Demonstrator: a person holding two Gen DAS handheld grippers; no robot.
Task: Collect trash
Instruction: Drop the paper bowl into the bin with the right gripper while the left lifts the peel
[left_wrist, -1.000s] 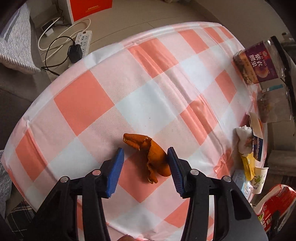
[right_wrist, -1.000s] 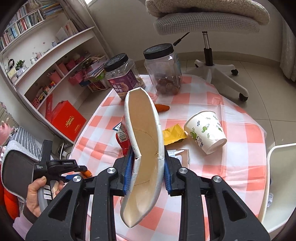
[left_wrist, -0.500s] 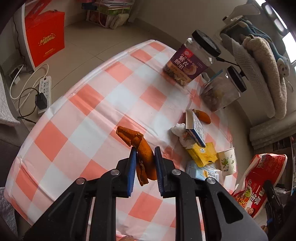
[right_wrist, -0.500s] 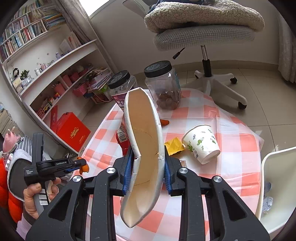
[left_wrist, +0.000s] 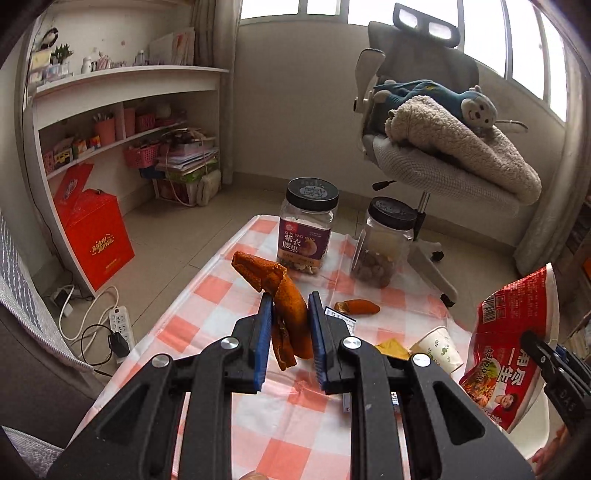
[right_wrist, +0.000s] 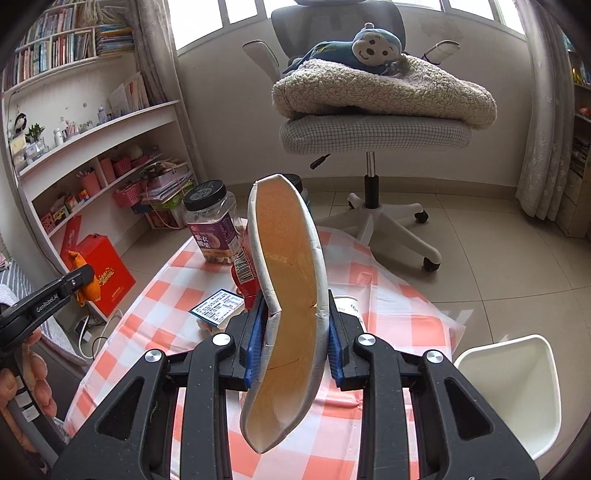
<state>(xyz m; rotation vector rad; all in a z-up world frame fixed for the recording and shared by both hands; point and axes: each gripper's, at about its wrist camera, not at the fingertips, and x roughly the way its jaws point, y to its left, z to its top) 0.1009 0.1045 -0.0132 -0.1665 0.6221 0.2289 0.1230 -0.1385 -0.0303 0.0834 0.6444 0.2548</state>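
Peel is hanging in the left gripper (left_wrist: 290, 321), whose blue pads are pinching the orange peel (left_wrist: 284, 295) clear above the checked tablecloth (left_wrist: 207, 291); a second peel piece (left_wrist: 357, 307) is lying beyond, near the two jars. At that view's right edge the red noodle bowl (left_wrist: 513, 339) is waiting.

From the right wrist, the right gripper (right_wrist: 295, 332) is squeezing that noodle bowl (right_wrist: 288, 295) by its rim, flattening its mouth. I'd judge the peel should go in next: tilting the opening upward and loosening the squeeze slightly would widen the target, and the left gripper should be releasing only once it is over the mouth.
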